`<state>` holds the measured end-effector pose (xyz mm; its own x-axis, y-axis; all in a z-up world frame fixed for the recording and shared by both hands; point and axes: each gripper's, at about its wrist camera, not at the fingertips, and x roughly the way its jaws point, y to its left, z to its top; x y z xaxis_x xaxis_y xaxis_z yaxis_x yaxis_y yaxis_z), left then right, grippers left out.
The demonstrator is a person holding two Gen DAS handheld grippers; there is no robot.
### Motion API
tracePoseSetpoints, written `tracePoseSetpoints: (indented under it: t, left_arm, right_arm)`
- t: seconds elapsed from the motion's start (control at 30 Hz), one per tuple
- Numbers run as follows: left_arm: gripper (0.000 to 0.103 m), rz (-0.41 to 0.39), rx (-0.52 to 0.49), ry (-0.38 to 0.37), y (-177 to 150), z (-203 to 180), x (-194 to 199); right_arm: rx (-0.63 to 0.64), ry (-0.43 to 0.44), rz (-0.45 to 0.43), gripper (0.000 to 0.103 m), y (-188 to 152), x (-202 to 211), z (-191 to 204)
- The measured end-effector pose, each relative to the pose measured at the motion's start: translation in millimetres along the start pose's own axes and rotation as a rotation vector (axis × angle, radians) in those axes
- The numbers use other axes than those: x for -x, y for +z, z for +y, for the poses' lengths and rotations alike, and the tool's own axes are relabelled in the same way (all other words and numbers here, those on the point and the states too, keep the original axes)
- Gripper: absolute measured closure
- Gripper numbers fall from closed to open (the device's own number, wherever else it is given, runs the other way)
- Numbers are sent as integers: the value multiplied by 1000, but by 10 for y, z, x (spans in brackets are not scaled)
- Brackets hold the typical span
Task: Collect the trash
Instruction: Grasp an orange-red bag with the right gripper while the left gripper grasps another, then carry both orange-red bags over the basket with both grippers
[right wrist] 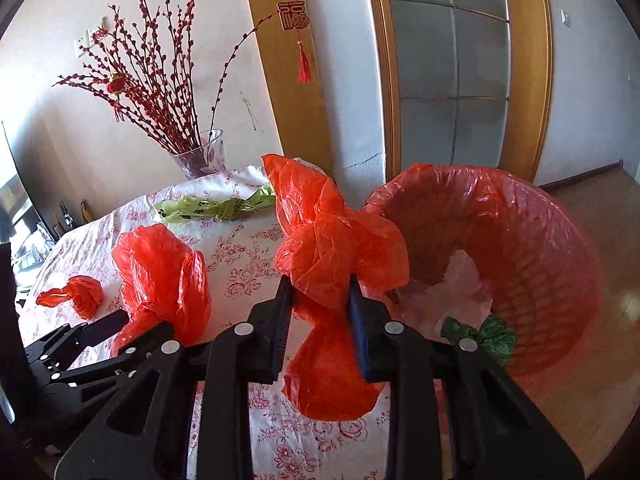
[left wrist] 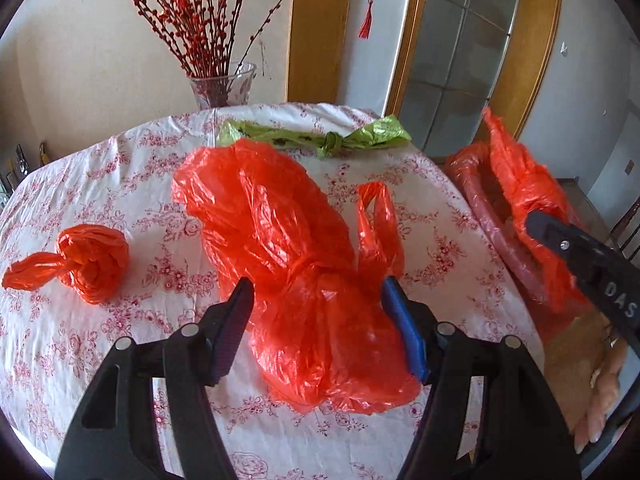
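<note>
The right tool (right wrist: pixel 320 292) is clenched on a knotted red bag (right wrist: pixel 332 248) held up at the tabletop (right wrist: pixel 248 256) edge, with the red-lined bin (right wrist: pixel 540 240) just to its right. The left tool (left wrist: pixel 316 312) is released, straddling the big tied bag (left wrist: pixel 280 240), whose long axis runs away from it. Only the right wrist view shows the bin's inside, where a green bag (right wrist: pixel 492 336) and white plastic lie.
</note>
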<state>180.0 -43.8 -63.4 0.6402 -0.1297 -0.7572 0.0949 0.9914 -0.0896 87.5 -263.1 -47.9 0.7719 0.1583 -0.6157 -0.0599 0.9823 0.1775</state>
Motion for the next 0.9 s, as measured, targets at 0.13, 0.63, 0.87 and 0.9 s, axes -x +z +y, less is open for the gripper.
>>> tracePoseSetpoints:
  t: [0.13, 0.63, 0.87, 0.9]
  left_arm:
    - [69, 45, 41, -13, -35, 114, -125]
    - [82, -136, 1, -109, 156, 105, 484]
    - [82, -161, -20, -166, 241, -23, 575]
    - [82, -164, -27, -171, 248, -63, 580]
  right_arm:
    - [-6, 7, -5, 76, -9, 28, -41]
    - [-42, 9, -44, 76, -26, 198, -200]
    - [-66, -11, -63, 76, -26, 270, -349]
    - [-70, -14, -65, 76, -24, 282, -372]
